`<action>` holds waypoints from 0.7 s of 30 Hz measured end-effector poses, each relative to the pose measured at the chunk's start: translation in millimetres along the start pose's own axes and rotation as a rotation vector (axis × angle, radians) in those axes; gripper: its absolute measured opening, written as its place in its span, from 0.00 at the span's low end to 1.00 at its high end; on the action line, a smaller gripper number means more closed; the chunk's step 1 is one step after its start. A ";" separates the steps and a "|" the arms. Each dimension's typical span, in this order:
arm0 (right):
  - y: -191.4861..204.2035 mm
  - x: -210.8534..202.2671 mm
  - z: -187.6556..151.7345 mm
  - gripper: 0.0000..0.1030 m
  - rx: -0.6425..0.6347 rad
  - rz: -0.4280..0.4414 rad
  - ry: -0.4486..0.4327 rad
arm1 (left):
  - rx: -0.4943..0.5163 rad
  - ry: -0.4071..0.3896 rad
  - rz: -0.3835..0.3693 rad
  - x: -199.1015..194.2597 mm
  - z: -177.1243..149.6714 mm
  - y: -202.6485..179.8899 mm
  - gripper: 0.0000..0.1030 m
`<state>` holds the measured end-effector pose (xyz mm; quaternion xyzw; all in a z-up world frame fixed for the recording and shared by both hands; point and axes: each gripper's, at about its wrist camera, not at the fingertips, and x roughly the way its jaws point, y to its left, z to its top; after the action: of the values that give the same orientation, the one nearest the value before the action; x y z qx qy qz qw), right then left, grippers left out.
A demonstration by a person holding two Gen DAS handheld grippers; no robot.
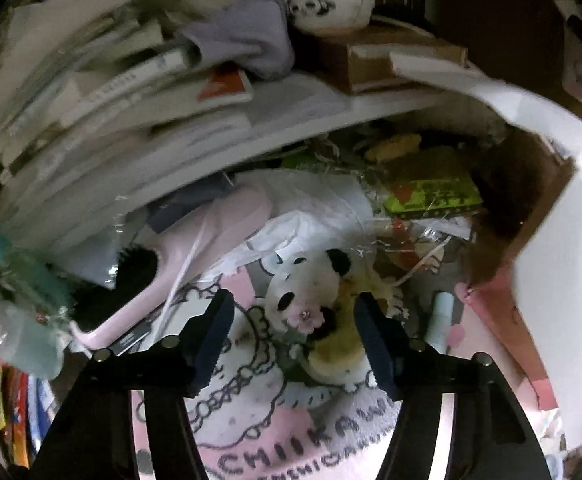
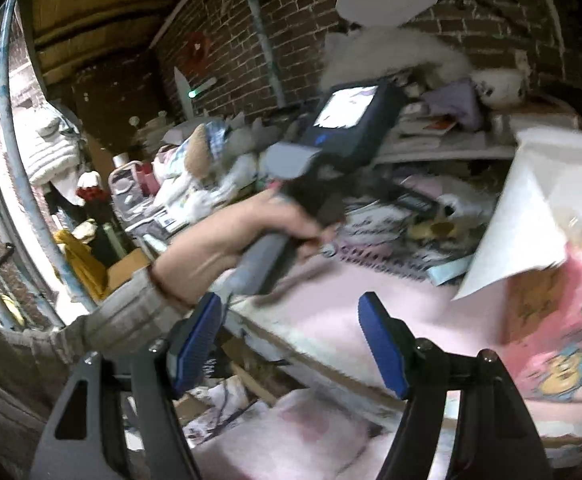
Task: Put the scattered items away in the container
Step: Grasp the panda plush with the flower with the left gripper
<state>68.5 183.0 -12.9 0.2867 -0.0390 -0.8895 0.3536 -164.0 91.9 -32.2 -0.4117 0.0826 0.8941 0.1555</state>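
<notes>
Left wrist view shows the left gripper [image 1: 293, 320] spread wide around but not gripping the panda plush [image 1: 311, 292] on the pink mat [image 1: 251, 420], right gripper [image 2: 289, 340] wide and empty, clutter untidied, container not identifiable

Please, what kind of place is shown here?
Probably a cluttered bedroom or storage corner at home: a brick wall, a pink rug with a panda plush on it, and stacked papers.
</notes>
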 end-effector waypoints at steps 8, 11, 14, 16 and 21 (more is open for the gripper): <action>-10.2 16.2 -12.2 0.66 0.046 0.031 0.039 | -0.031 0.042 -0.070 23.2 9.0 7.4 0.49; -16.3 18.5 -14.7 0.66 0.064 0.026 0.040 | -0.037 0.057 -0.078 26.6 9.0 9.6 0.45; -22.9 22.6 -15.7 0.66 0.078 0.003 0.033 | -0.042 0.073 -0.108 26.6 7.3 11.0 0.36; -27.0 27.2 -17.4 0.66 0.089 -0.032 0.010 | -0.048 0.077 -0.117 26.4 6.9 12.0 0.35; -31.7 37.8 -23.7 0.66 0.113 -0.142 -0.034 | -0.020 0.077 -0.107 19.7 1.6 8.9 0.31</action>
<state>39.9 185.2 -59.5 0.2932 -0.0744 -0.9135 0.2720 -180.3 88.2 -46.0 -0.4511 0.0573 0.8689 0.1956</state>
